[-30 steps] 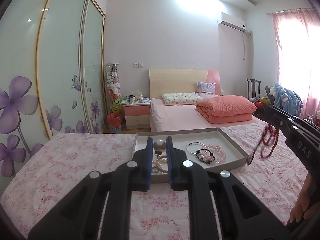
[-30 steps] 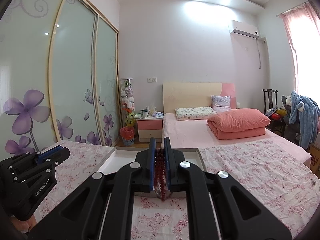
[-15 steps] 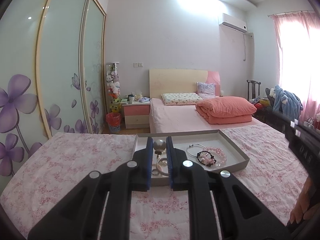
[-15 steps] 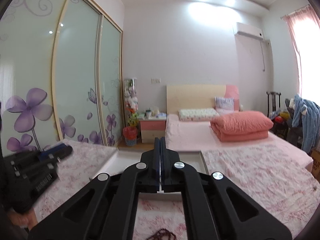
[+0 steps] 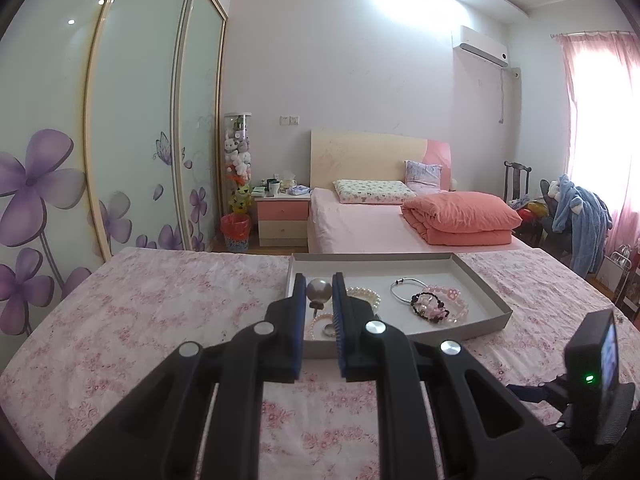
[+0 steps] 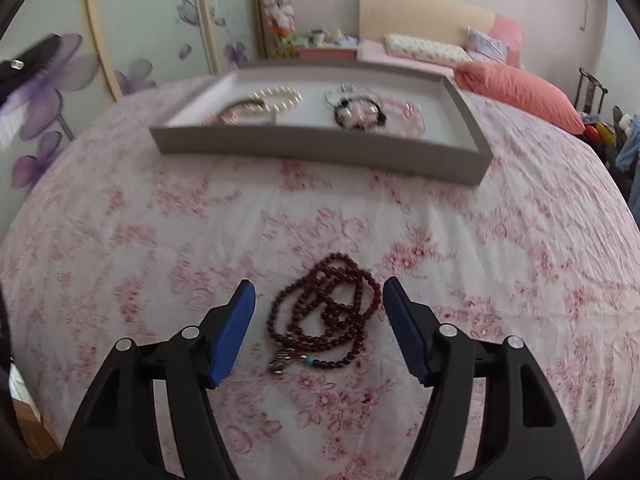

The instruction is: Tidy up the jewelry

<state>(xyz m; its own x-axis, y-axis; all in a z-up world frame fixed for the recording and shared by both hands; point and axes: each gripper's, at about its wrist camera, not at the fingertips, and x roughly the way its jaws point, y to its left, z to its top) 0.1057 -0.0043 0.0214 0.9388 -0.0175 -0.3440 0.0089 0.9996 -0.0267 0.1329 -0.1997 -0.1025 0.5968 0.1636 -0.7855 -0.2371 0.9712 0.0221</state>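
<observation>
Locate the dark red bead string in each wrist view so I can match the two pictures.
Left wrist view: not in it; only the cloth before the tray shows.
Right wrist view: the dark red bead string lies coiled on the floral cloth, low centre, between the opening fingers of the right claw, untouched.
Shared landmark: the grey tray, beyond the string.

The floral sheet (image 6: 400,216) covering the worktop is thin, matt, slightly creased cloth. The tray (image 6: 320,144) looks like matt grey card with a smooth pale floor. The dark red bead strand (image 6: 324,312) is glossy, with a small dull metal charm. The fingers (image 6: 232,328) are matt black plastic with ribbed blue pads and shiny metal rivets. Those of the other gripper clamp a smooth, lustrous pearl ball (image 5: 319,290). In the tray, the pearl bracelet (image 5: 362,294) gleams and the bangle (image 5: 408,289) looks like polished metal.
</observation>
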